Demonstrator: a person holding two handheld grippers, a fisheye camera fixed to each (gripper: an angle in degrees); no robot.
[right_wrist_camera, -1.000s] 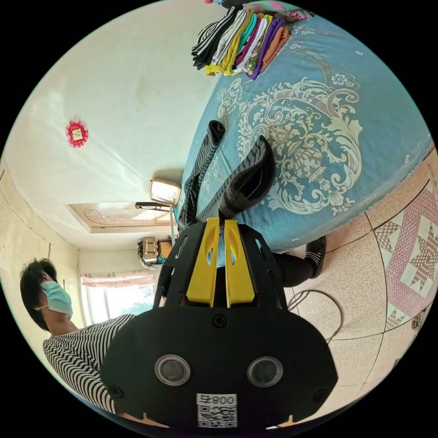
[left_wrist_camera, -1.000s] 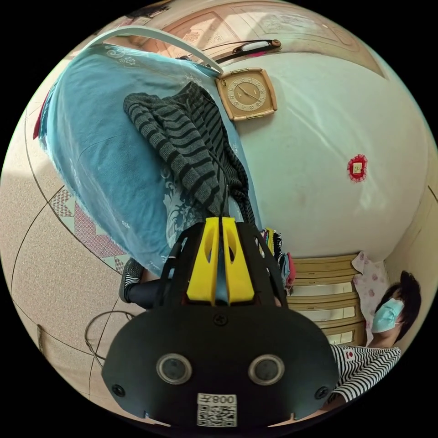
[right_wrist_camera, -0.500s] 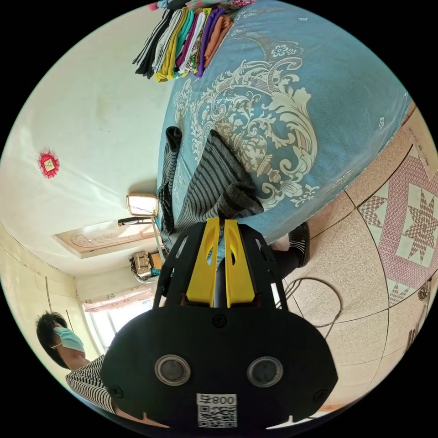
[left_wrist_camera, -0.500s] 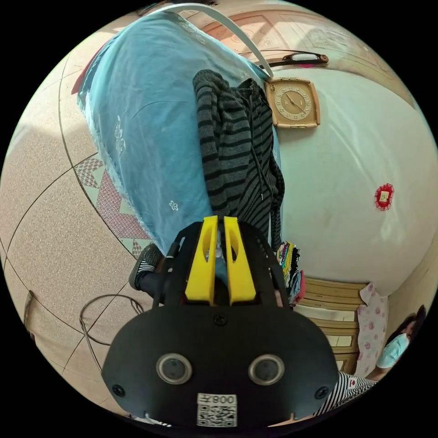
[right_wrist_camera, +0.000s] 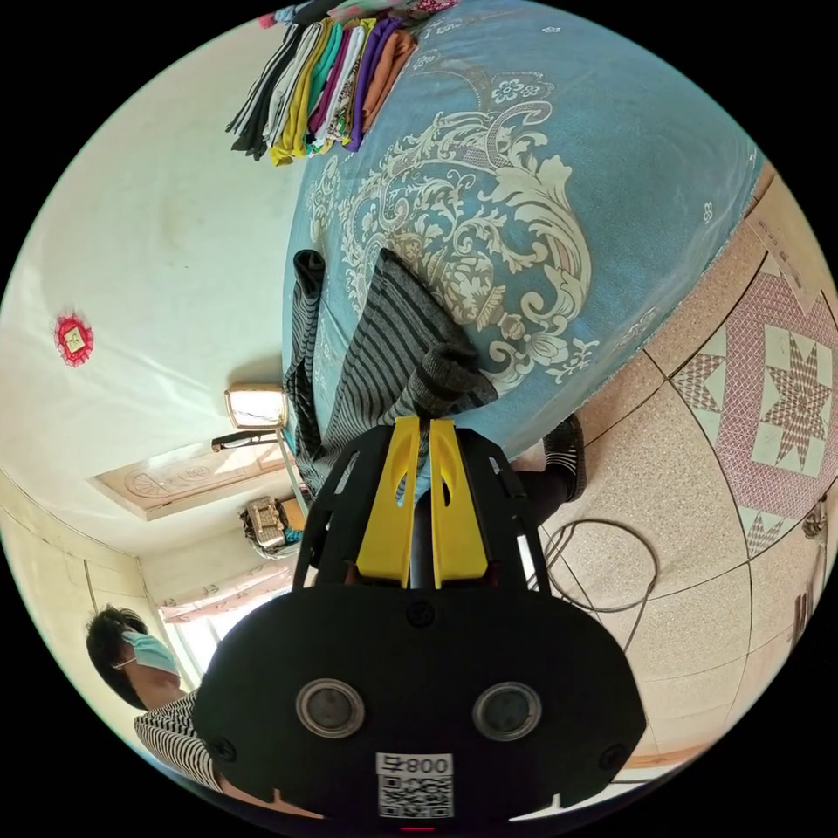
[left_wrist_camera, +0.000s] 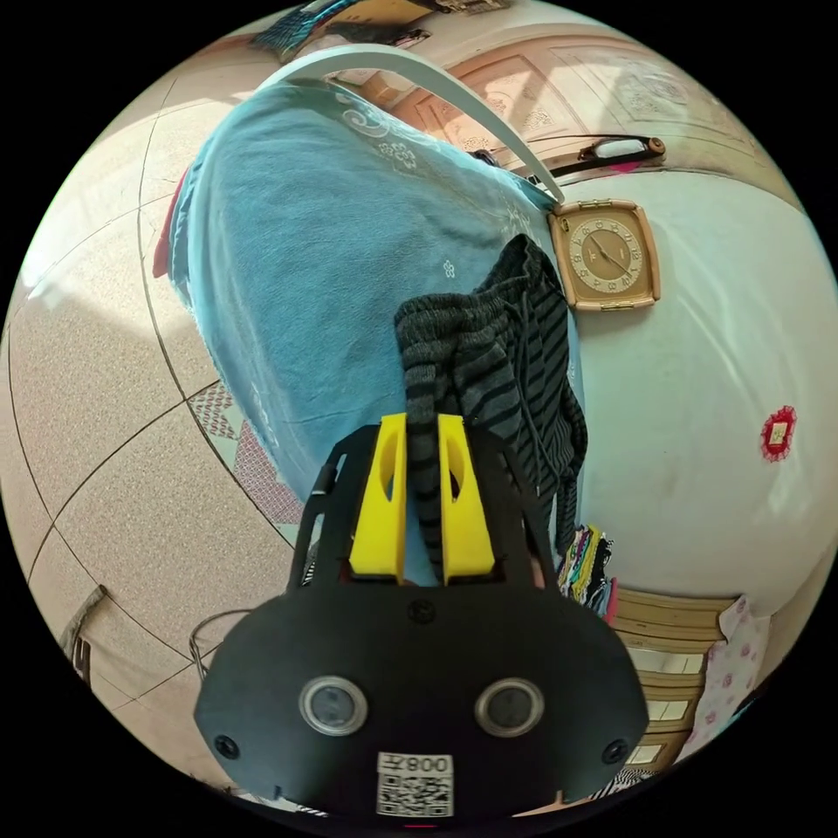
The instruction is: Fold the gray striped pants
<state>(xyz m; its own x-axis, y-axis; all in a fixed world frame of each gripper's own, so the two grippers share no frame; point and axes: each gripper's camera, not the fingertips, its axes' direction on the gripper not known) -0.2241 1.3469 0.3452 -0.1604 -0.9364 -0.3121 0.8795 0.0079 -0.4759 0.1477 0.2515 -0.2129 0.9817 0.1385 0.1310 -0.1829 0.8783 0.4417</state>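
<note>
Left gripper (left_wrist_camera: 422,421): its two yellow jaws pinch a narrow strip of striped cloth that runs down between them.
Right gripper (right_wrist_camera: 417,423): two yellow jaws drawn close together at the bunched gray end of the cloth; whether both press on it I cannot tell.
Gray striped pants (left_wrist_camera: 489,367): one pair, lying on the bed; in the left gripper view bunched just beyond the jaws with a drawstring hanging; in the right gripper view (right_wrist_camera: 384,349) stretched along the bed from the jaws toward the wall side.
Bed cover (right_wrist_camera: 628,157): one, blue with a pale scroll pattern.
Folded clothes (right_wrist_camera: 323,74): one stack of many colours at the far end of the bed, well apart from the pants.
Clock (left_wrist_camera: 608,256): one, square, on the wall beside the bed.
Red ornament (right_wrist_camera: 74,339): one, on the white wall.
Person (right_wrist_camera: 140,668): one, in a striped top, near the right gripper.
Cable (right_wrist_camera: 611,559): one loop on the tiled floor.
</note>
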